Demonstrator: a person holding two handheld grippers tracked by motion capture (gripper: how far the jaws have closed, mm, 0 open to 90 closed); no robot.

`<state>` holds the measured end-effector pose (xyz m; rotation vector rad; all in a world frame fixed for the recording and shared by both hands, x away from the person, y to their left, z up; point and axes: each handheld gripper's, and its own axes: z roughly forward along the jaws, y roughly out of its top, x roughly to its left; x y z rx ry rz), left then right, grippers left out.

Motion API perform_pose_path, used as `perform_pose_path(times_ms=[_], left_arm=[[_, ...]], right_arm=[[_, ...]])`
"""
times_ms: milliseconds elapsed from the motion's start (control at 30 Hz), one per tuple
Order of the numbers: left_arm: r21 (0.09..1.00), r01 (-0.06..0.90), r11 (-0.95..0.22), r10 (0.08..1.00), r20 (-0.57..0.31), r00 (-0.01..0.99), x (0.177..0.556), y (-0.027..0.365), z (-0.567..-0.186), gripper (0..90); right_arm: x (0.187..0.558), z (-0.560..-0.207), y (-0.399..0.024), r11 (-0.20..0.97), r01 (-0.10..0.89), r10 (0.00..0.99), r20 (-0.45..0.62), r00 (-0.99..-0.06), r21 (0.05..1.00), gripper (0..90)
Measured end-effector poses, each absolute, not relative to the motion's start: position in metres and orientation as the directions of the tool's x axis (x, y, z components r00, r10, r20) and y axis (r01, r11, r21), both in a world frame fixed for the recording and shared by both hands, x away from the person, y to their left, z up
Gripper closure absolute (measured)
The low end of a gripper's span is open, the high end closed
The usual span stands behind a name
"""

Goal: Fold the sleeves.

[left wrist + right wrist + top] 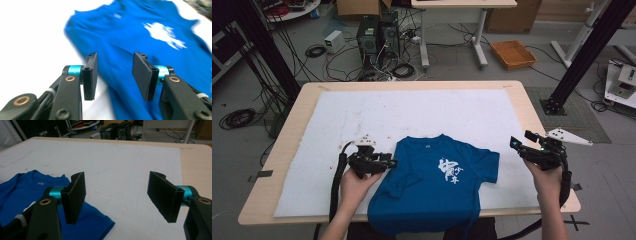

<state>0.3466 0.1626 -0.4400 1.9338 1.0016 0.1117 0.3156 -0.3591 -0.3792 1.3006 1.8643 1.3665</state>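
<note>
Blue cotton T-shirt (437, 185) with a white brush-stroke print on the chest lies flat, front up, on the white mat (362, 115), its left sleeve folded inward and its hem hanging over the near table edge. The left gripper (389, 162) sits just at the shirt's left shoulder, jaws parted with nothing clamped, the fabric edge below the gap. The right gripper (518, 145) hovers just off the right sleeve, tilted up, jaws wide apart and empty.

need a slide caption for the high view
Person's left tongs open at the blue T-shirt's folded-in sleeve; right tongs open beside it on the white mat.
</note>
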Motion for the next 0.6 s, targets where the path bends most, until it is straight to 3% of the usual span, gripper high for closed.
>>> perform_pose_path(times_ms=[100, 200, 267, 433, 533, 600], left_arm=[[0.737, 0.591, -0.329, 0.719, -0.211, 0.663, 0.356, 0.151, -0.446, 55.7], [0.761, 0.558, -0.331, 0.731, -0.168, 0.662, 0.357, 0.151, -0.446, 79.8], [0.772, 0.558, -0.304, 0.747, -0.170, 0.642, 0.359, 0.155, -0.444, 85.3], [0.777, 0.589, -0.220, 0.796, -0.206, 0.569, 0.366, 0.173, -0.445, 85.3], [0.781, 0.598, -0.181, 0.846, -0.186, 0.499, 0.366, 0.177, -0.444, 74.9], [0.795, 0.586, -0.156, 0.835, -0.211, 0.509, 0.363, 0.180, -0.440, 69.7]], right_arm=[[0.316, -0.380, -0.360, 0.047, 0.406, 0.893, 0.143, -0.427, 0.913, 31.0], [0.317, -0.382, -0.363, 0.043, 0.410, 0.895, 0.147, -0.421, 0.911, 31.0], [0.318, -0.383, -0.363, 0.043, 0.409, 0.895, 0.147, -0.422, 0.912, 31.0], [0.318, -0.382, -0.362, 0.046, 0.411, 0.894, 0.146, -0.423, 0.911, 31.0], [0.318, -0.382, -0.361, 0.048, 0.408, 0.892, 0.145, -0.428, 0.912, 31.0], [0.317, -0.382, -0.361, 0.046, 0.407, 0.893, 0.145, -0.426, 0.912, 31.0]])
